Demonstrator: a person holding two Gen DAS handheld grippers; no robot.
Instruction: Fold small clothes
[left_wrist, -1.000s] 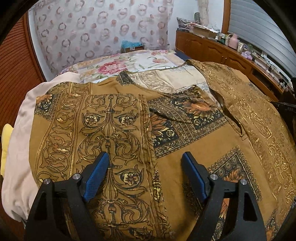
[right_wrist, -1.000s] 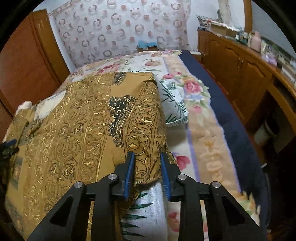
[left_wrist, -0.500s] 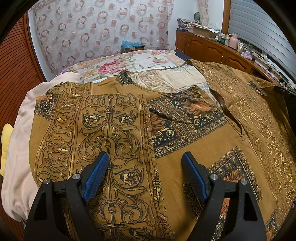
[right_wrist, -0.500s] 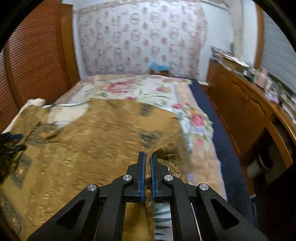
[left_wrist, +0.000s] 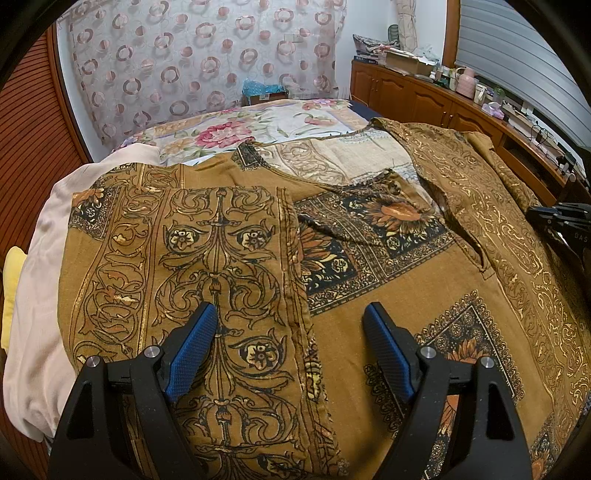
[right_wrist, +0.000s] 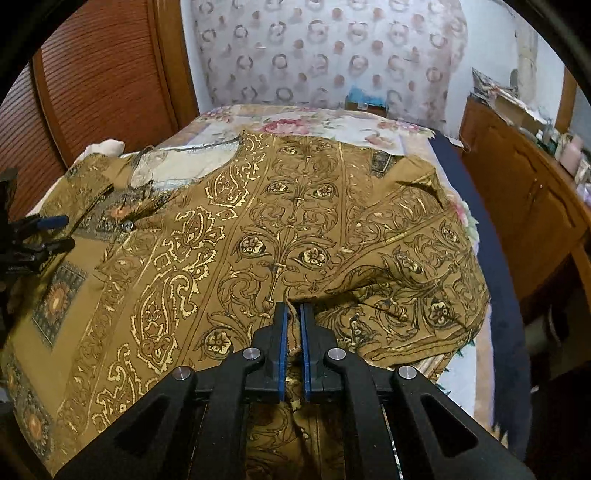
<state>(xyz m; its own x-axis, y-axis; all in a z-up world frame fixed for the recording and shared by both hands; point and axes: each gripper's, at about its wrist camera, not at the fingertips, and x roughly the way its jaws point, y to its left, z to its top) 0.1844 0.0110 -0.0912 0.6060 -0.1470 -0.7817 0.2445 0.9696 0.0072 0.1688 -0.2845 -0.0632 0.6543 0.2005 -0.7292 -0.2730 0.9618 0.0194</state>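
A brown garment (left_wrist: 369, 258) with gold and black floral print lies spread over the bed, its left side folded inward as a flap (left_wrist: 207, 258). My left gripper (left_wrist: 288, 332) hovers open just above that flap's edge, blue pads wide apart with nothing between them. In the right wrist view the same garment (right_wrist: 258, 229) fills the middle. My right gripper (right_wrist: 291, 314) is shut on a pinched edge of the cloth, and the fabric bunches into folds to its right (right_wrist: 406, 288). The left gripper (right_wrist: 40, 240) shows at the far left edge there.
A floral bedsheet (left_wrist: 258, 125) covers the bed under the garment, with a pale pink cloth (left_wrist: 40, 295) at the left. A wooden cabinet (left_wrist: 443, 99) loaded with small items runs along the right. A wooden slatted door (right_wrist: 103, 74) stands at the left.
My right gripper closed on the garment's edge and carried it leftward over the garment, rolling as it went. The left gripper kept still.
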